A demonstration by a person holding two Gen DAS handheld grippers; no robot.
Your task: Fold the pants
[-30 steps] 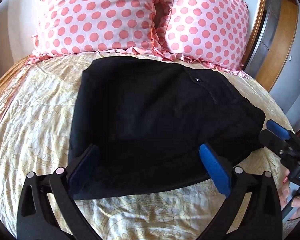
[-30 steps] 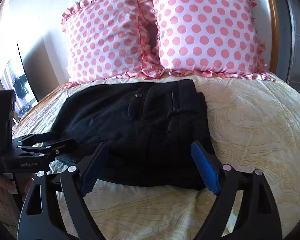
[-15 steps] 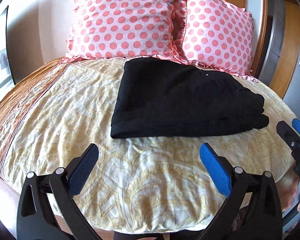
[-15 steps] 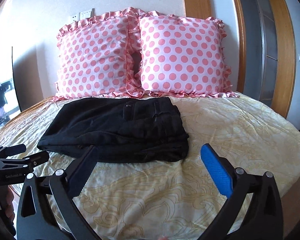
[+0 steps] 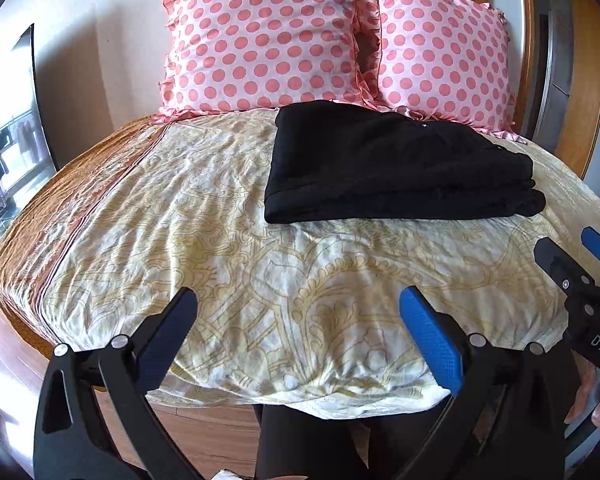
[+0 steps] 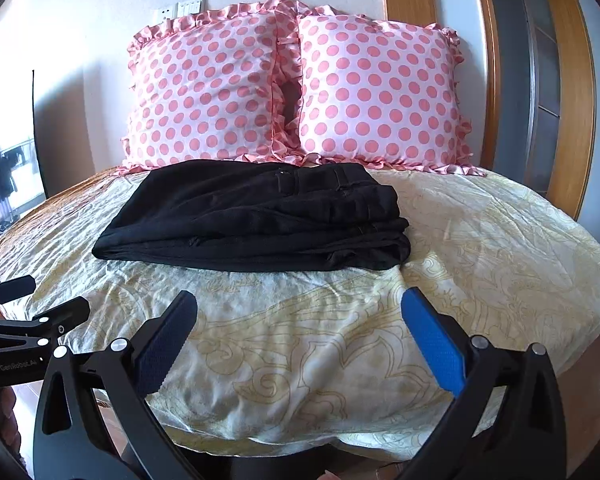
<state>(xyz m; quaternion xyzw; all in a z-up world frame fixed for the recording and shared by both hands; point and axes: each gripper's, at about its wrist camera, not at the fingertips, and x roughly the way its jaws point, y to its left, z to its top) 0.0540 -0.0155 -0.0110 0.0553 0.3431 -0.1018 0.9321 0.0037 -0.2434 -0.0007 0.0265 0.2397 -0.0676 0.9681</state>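
Folded black pants (image 6: 256, 220) on bed (image 6: 480, 248), both tools gaping, empty

The bed (image 6: 480, 240) is covered by a cream patterned sheet. Folded black pants (image 6: 256, 220) are laid flat on it, just before two pink polka-dot pillows (image 6: 292, 92) propped upright at the head.
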